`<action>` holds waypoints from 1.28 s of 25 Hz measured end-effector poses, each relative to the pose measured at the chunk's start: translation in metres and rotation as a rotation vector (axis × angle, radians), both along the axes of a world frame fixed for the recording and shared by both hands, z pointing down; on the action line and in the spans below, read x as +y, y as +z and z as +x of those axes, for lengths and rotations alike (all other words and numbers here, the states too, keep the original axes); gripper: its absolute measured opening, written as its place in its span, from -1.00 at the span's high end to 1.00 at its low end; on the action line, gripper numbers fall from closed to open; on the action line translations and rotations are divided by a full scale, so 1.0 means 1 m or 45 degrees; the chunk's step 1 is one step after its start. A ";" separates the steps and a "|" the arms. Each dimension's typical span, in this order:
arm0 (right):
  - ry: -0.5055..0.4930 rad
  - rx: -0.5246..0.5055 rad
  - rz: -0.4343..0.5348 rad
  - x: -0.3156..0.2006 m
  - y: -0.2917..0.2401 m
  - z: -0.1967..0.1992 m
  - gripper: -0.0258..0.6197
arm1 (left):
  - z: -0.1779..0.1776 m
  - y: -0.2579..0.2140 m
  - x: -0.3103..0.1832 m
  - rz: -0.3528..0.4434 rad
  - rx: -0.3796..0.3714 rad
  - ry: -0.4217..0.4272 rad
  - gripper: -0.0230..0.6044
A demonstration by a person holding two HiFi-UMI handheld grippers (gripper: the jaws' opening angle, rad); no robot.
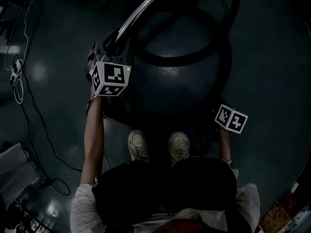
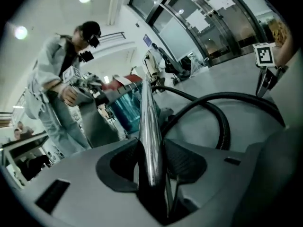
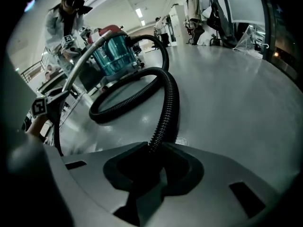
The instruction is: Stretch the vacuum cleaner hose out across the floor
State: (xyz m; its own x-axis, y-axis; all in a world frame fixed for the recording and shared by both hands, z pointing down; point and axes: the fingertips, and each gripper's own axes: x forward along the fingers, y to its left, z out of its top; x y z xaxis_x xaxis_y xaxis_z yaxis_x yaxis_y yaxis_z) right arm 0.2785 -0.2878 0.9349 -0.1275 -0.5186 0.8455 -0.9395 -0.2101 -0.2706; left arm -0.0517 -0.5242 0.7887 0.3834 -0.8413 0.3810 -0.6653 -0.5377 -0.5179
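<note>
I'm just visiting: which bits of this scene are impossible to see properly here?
- Head view: the metal tube runs off the top edge; the vacuum cleaner is not in that view.
- Head view: darkness swallows most of the hose on the floor.
- Left gripper view: the tube's near end disappears inside the left gripper, which clamps it.
</note>
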 end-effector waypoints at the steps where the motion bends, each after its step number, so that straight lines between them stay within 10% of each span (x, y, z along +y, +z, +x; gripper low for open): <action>1: -0.005 -0.003 0.003 -0.001 0.000 0.000 0.67 | -0.004 -0.013 0.007 0.044 0.009 -0.011 0.36; 8: -0.074 -0.024 0.103 -0.022 -0.013 -0.006 0.67 | -0.082 -0.101 0.068 0.310 0.055 -0.315 0.36; 14: -0.135 -0.017 0.161 -0.039 -0.027 -0.010 0.67 | -0.232 -0.107 0.143 0.331 0.456 -0.822 0.36; 19: -0.220 0.017 0.175 -0.058 -0.016 -0.028 0.67 | -0.316 -0.054 0.185 0.275 0.592 -1.079 0.36; 23: -0.249 0.192 0.152 -0.064 -0.005 -0.014 0.67 | -0.368 -0.008 0.189 0.208 0.642 -1.199 0.36; 26: -0.185 0.192 0.152 -0.058 -0.002 0.003 0.67 | -0.382 0.020 0.194 0.158 0.351 -1.294 0.36; 32: -0.188 0.210 0.203 -0.064 -0.020 0.000 0.67 | -0.343 -0.034 0.170 0.378 0.423 -1.090 0.36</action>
